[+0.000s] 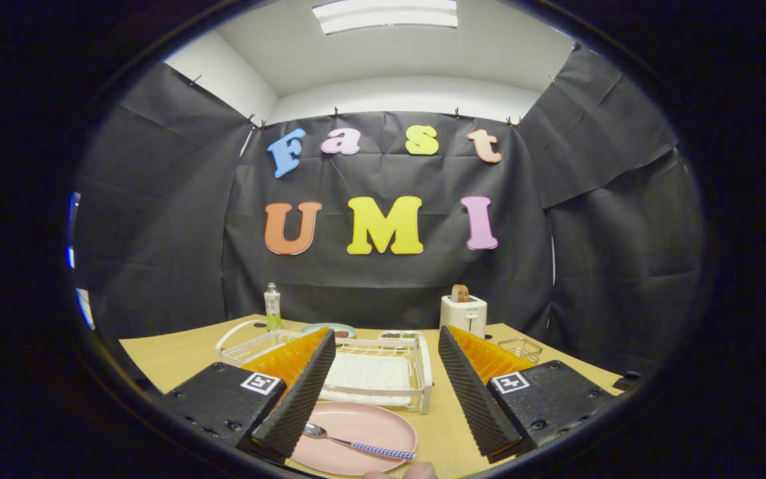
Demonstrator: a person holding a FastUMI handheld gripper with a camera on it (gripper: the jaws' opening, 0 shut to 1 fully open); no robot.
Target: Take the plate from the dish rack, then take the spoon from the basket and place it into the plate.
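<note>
- Gripper (383, 392): fingers spread wide, grasping nothing, hovering above the table (449, 426).
- Pink plate (363, 426) lies between the fingertips, on the table just in front of the white dish rack (383, 376).
- Spoon (356, 440) rests in the plate; bowl at 10 o'clock, checked handle toward 4 o'clock, long axis nearly crosswise to the fingers.
- Beyond the rack: soap bottle (272, 306) at 11 o'clock, toaster (463, 314) at 1 o'clock, small wire basket (520, 348) to the toaster's right.

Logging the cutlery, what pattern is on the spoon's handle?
Blue-and-white checks, on the spoon lying on the pink plate, clearest in the gripper view.
</note>
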